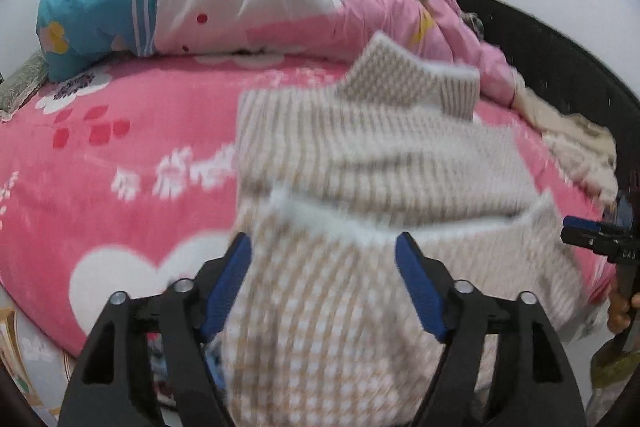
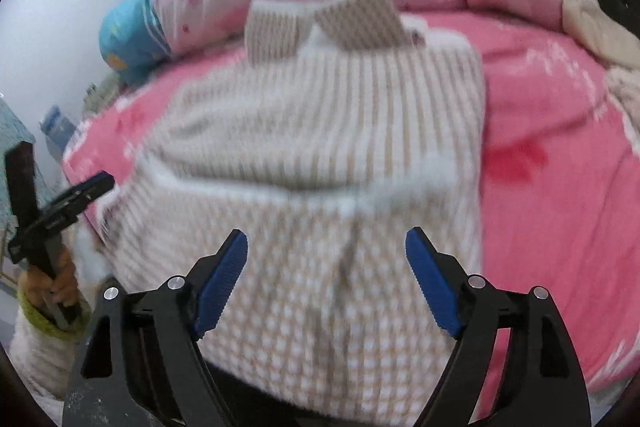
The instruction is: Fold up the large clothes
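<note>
left wrist: close, angled down | right wrist: likewise | shared: sweater [image 1: 360,163] (both blurred) on bed [image 1: 120,155]

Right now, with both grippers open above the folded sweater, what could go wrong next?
1. The sweater hangs over the bed's near edge; with the left gripper and right gripper both open and gripping nothing, it may slide off the pink blanket.
2. Its folded sleeves lie loose on top and may spring open.
3. The pink quilt lies close behind, so pushing the sweater back could bunch it.
</note>
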`<state>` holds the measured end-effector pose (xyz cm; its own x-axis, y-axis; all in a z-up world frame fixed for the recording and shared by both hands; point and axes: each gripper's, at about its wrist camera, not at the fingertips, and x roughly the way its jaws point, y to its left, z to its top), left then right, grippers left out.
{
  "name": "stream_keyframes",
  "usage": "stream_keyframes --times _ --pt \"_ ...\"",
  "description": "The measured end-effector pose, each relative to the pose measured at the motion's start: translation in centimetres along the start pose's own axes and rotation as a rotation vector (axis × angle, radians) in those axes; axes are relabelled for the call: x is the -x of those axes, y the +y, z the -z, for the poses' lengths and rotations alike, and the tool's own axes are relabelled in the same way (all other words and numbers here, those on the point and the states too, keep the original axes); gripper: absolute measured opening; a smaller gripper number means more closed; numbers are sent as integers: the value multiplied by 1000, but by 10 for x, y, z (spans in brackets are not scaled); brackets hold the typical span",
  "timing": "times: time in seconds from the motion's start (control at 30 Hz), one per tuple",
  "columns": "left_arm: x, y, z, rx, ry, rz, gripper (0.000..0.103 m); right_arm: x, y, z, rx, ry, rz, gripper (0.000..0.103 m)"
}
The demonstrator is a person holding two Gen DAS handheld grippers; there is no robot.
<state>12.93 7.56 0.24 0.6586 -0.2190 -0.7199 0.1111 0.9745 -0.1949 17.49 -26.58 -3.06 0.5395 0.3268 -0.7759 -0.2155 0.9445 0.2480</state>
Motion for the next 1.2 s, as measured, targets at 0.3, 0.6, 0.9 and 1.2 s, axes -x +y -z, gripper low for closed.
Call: stream_keyframes --times 0.3,0.6,0.9,1.2 --pt "-56 -18 -131 31 6 13 90 -12 -26 -125 16 -96 -47 82" --pt "-152 -44 -228 44 33 39 91 -106 -69 -237 -113 1 -84 80" --pt "-210 -64 -232 -50 105 -57 63 -144 -68 -234 -71 117 -8 21" --pt "-145 -87 -200 -236 46 -46 17 -104 -35 -173 114 90 29 12"
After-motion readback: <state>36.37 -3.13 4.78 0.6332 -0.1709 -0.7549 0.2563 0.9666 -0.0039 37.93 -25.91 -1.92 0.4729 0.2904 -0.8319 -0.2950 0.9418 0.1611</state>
